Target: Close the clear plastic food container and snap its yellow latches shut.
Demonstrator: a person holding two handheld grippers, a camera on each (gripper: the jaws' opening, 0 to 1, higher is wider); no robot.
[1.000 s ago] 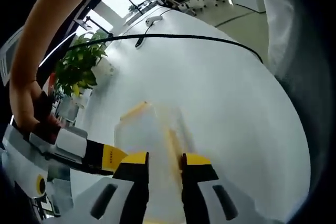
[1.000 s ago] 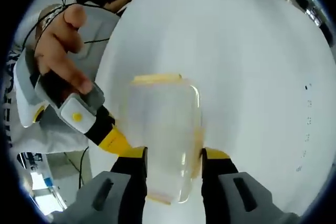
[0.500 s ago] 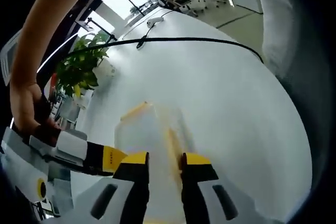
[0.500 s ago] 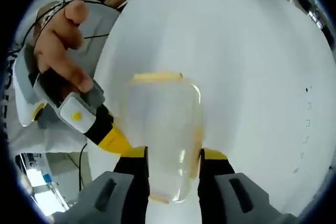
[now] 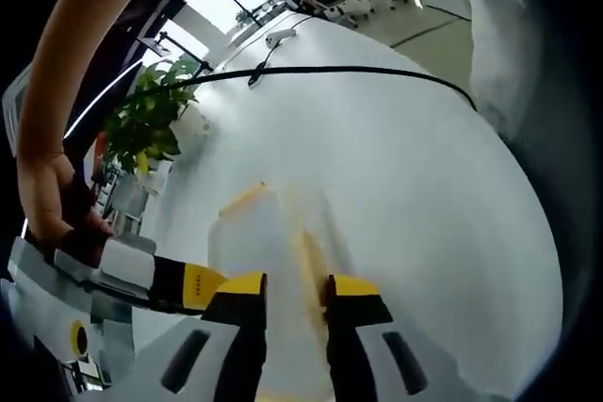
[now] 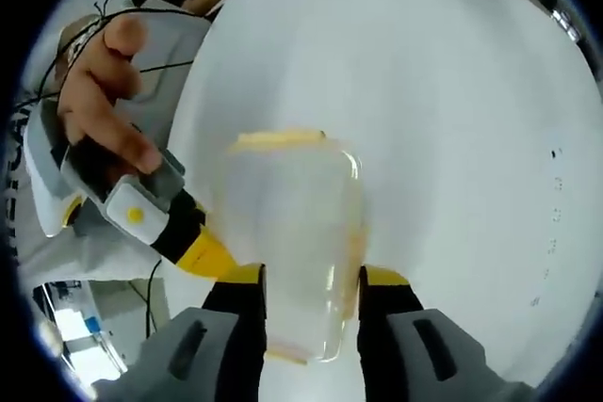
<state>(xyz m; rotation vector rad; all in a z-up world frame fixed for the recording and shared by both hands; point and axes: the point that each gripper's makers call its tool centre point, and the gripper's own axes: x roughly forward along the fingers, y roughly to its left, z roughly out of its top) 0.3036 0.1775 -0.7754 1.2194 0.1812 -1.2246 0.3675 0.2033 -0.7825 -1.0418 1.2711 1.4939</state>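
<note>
The clear plastic container [image 6: 294, 223] lies on the white table [image 6: 452, 91], lid on, with a yellow latch [image 6: 278, 141] along its far end. My right gripper [image 6: 311, 281] straddles its near end, both yellow-tipped jaws pressed against its long sides. From the left comes my left gripper [image 6: 203, 253], held by a hand [image 6: 99, 91], its tip on the container's left side. In the left gripper view the container [image 5: 259, 233] runs away from me, and its yellow side latch [image 5: 308, 261] sits between the narrowly parted jaws of my left gripper [image 5: 297, 291]. The right gripper [image 5: 193, 284] touches the container's left.
A black cable [image 5: 330, 70] crosses the far part of the round white table [image 5: 405, 167]. A potted plant [image 5: 141, 124] stands beyond its left edge. Office chairs and desks show far behind. A forearm [image 5: 85, 54] reaches down on the left.
The right jaws have drawn in slightly against the container's sides. Both views shifted a little; the container and left gripper stay put.
</note>
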